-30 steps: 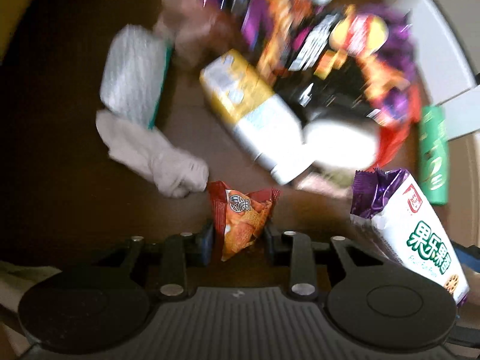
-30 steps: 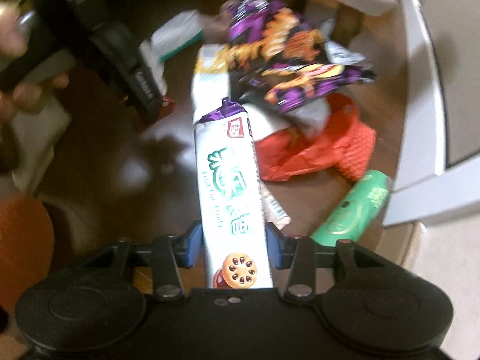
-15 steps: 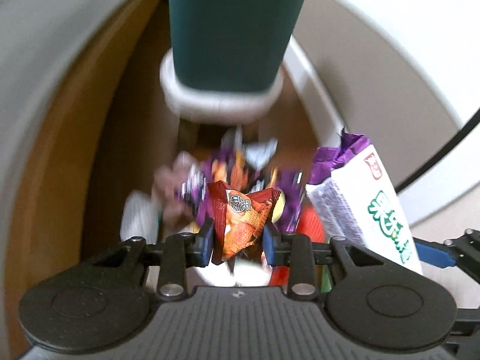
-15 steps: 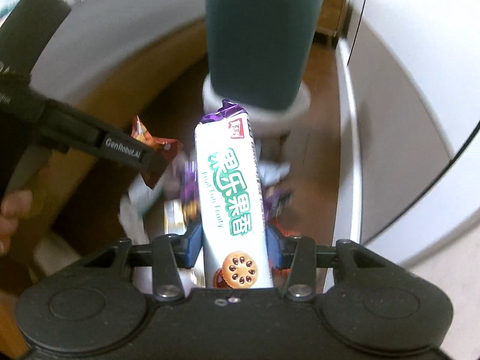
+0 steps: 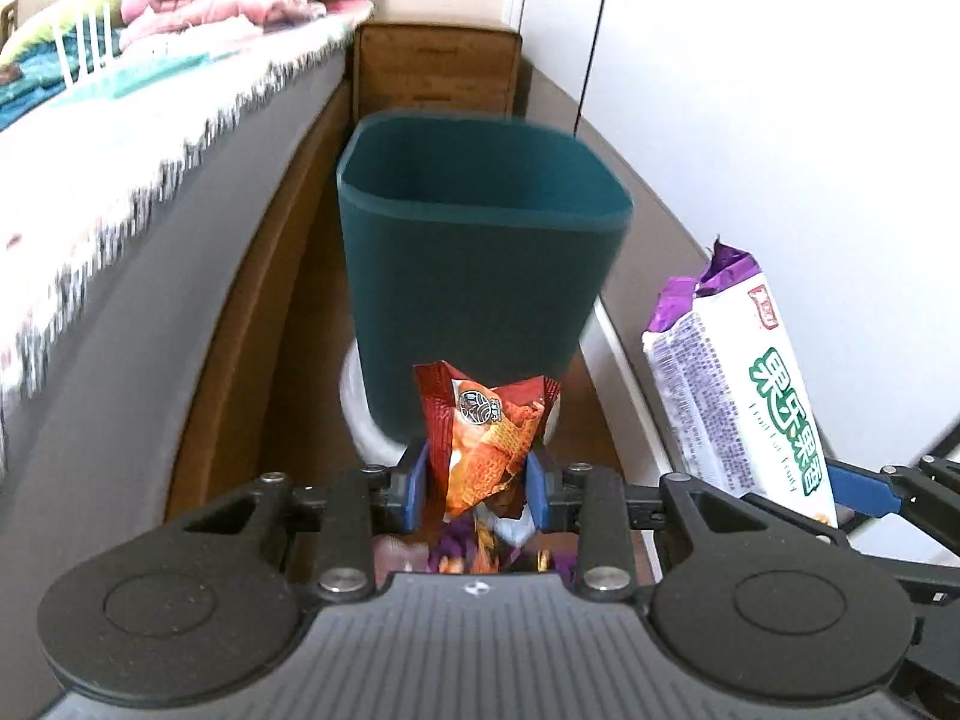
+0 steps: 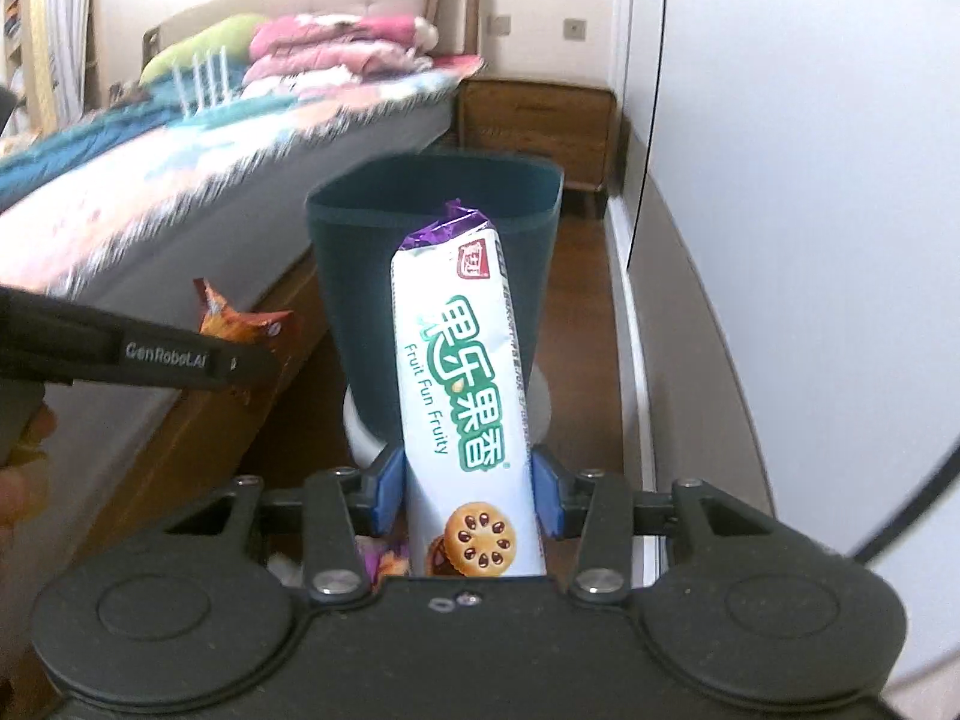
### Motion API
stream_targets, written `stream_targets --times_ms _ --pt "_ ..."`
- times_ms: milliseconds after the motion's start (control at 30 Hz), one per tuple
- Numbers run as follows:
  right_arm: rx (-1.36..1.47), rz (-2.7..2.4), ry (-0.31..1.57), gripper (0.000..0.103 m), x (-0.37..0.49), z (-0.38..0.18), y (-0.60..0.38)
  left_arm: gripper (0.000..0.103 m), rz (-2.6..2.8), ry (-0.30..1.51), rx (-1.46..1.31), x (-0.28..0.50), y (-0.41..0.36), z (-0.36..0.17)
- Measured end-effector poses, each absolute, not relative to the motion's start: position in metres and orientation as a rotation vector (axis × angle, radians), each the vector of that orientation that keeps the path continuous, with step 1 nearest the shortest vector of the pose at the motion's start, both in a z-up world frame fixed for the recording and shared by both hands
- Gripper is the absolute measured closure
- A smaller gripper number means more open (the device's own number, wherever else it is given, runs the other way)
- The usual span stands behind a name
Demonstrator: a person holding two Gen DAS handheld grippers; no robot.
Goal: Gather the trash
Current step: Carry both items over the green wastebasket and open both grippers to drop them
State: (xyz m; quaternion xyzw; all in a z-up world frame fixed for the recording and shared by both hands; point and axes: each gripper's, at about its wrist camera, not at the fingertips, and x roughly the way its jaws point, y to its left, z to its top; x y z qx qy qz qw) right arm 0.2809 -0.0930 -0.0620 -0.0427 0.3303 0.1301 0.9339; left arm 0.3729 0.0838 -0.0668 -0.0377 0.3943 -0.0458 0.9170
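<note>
My left gripper (image 5: 478, 483) is shut on a small orange-red snack wrapper (image 5: 489, 438), held up in front of a dark teal trash bin (image 5: 480, 258). In the right wrist view my right gripper (image 6: 470, 483) is shut on a long white biscuit packet (image 6: 462, 396) with green lettering and a purple end, its top level with the trash bin (image 6: 360, 258) rim. The biscuit packet (image 5: 744, 384) also shows at the right of the left wrist view. The left gripper (image 6: 237, 354) with the snack wrapper (image 6: 240, 318) shows at the left of the right wrist view.
The bin stands on a wooden floor (image 6: 582, 324) between a bed (image 5: 120, 192) on the left and a white wall (image 5: 780, 120) on the right. A wooden nightstand (image 5: 435, 69) stands behind the bin. More wrappers (image 5: 474, 552) lie on the floor below my left gripper.
Both grippers have risen from the pile of wrappers on the floor and tilted up, each keeping its packet. The bin now fills the middle of both views.
</note>
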Motion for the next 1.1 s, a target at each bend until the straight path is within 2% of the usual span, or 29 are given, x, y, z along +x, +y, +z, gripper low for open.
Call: stream_targets --times_ms 267,533,900,1100 --pt "-0.061 0.21 0.609 0.059 0.351 -0.024 -0.068 0.071 -0.094 0.708 -0.073 0.442 0.103 -0.012" --pt "-0.001 0.152 0.573 0.059 0.425 -0.013 -0.049 0.071 -0.088 0.655 -0.068 0.502 0.112 0.006" --pt "0.018 0.063 0.535 0.06 0.496 -0.033 -0.034 0.071 -0.143 0.67 -0.092 0.583 0.128 -0.023" --pt "-0.047 0.06 0.661 0.061 0.516 -0.055 -0.021 0.072 -0.178 0.784 -0.078 0.61 0.125 -0.059"
